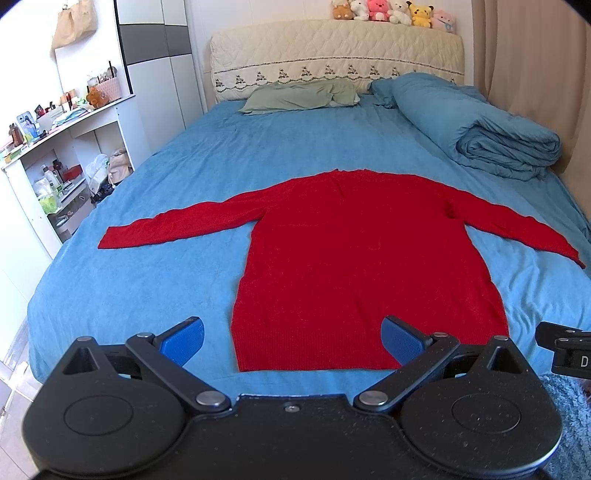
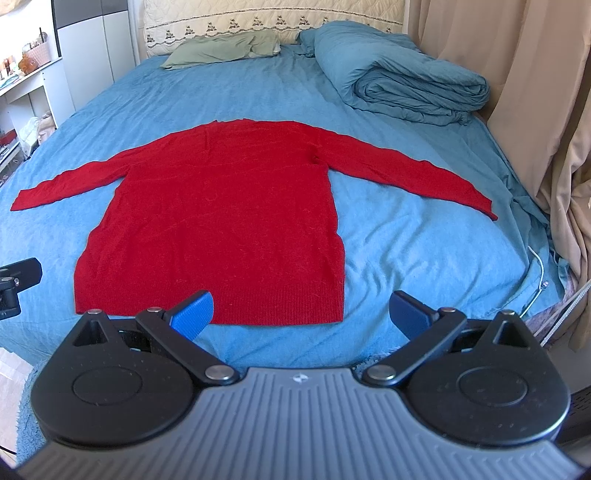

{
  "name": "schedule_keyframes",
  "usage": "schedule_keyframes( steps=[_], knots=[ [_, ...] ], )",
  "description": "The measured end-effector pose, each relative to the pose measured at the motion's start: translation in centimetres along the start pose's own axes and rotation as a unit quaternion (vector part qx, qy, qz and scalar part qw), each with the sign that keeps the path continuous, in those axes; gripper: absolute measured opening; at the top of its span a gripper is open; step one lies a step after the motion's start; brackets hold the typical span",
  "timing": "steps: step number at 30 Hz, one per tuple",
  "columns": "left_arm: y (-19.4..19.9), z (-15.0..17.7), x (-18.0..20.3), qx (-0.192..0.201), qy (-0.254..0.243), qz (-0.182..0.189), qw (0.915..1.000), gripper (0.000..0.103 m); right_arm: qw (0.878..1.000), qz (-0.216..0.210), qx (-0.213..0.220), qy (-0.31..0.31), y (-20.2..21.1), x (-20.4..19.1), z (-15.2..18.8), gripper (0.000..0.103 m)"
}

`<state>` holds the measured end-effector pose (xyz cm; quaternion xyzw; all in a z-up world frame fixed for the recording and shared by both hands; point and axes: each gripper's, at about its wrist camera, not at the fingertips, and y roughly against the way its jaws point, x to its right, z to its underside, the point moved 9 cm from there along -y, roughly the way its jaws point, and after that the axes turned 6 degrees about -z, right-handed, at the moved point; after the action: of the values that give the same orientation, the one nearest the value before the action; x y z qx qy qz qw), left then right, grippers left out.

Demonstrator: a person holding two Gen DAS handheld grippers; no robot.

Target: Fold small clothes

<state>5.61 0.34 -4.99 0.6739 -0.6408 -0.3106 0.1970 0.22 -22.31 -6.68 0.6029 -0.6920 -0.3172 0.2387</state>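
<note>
A red long-sleeved sweater [image 1: 354, 258] lies spread flat, hem toward the cameras and neckline toward the headboard, on a bed covered by a blue sheet [image 1: 147, 280], both sleeves stretched out to the sides. The left gripper [image 1: 291, 341] hangs above the foot of the bed with its jaws wide apart and nothing between them; its blue pads [image 1: 183, 341] frame the sweater's ribbed hem, the left bottom corner showing in the gap. The right gripper [image 2: 301, 317] is likewise spread wide and empty, near the hem's right bottom corner, one pad over the red knit and the other over bare sheet. Each wrist view catches a black edge of the other gripper at its side.

Farther up the bed, a green pillow [image 1: 299, 96] rests against the quilted cream headboard [image 1: 332, 48], and a rolled blue duvet [image 1: 476, 125] lies along the right side beside beige curtains [image 2: 517, 92]. A row of plush toys [image 1: 393, 13] sits on top of the headboard. To the left stands a white shelf unit [image 1: 55, 147] crowded with bottles and small items.
</note>
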Motion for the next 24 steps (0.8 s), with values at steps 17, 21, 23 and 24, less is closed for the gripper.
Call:
schedule_keyframes(
  steps=[17, 21, 23, 24],
  knots=[
    [0.35, -0.03, -0.48, 0.003, 0.006, 0.004, 1.0000, 0.103, 1.000, 0.000, 0.001, 0.000, 0.02, 0.04, 0.05, 0.103],
    [0.55, -0.10, -0.65, 0.006, 0.010, 0.005, 0.9999, 0.103, 1.000, 0.001, 0.002, 0.001, 0.21, -0.06, -0.05, 0.103],
    [0.76, -0.13, -0.72, 0.009, 0.012, 0.007, 0.9999, 0.103, 1.000, 0.001, 0.004, 0.003, 0.39, -0.21, -0.08, 0.103],
    [0.93, -0.15, -0.76, 0.011, 0.014, 0.010, 0.9998, 0.103, 1.000, 0.001, 0.005, 0.003, 0.44, -0.24, -0.04, 0.103]
  ],
)
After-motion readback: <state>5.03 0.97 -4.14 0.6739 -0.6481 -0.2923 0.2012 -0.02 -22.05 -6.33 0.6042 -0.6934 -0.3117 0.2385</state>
